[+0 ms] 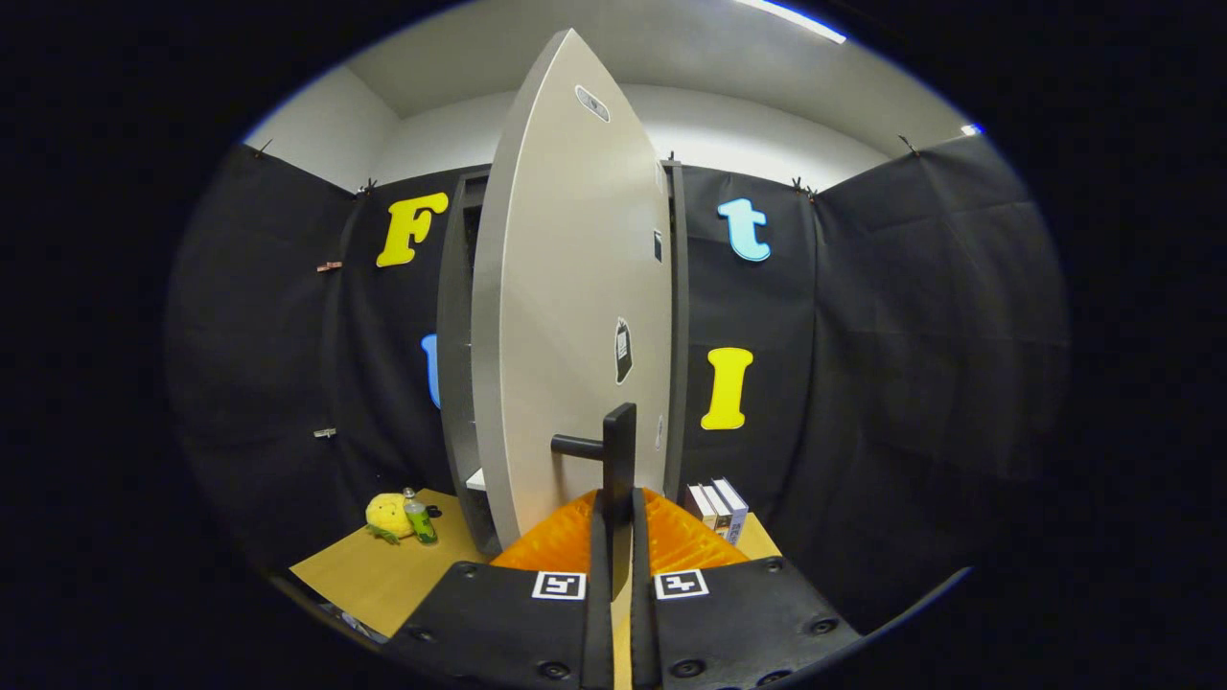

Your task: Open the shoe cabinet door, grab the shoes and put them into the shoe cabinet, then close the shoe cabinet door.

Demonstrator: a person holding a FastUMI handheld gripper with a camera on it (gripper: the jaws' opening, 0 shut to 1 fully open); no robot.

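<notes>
The grey shoe cabinet (454, 383) stands straight ahead against the booth wall. Its pale door (566, 316) is swung partly open toward me, so I see it almost edge-on, with a dark gap and a white shelf (475, 479) showing to its left. A black vertical door handle (619, 450) sticks out from the door's lower part on a short stem. My gripper (619, 503) is shut on that handle: the bar runs down between the two fingers, which press on it from both sides.
A yellow plush toy (387, 516) and a small green bottle (420, 522) lie on the wooden surface (383, 575) left of the cabinet. A few upright boxes (717, 504) stand just right of its base. Black cloth walls close in on both sides.
</notes>
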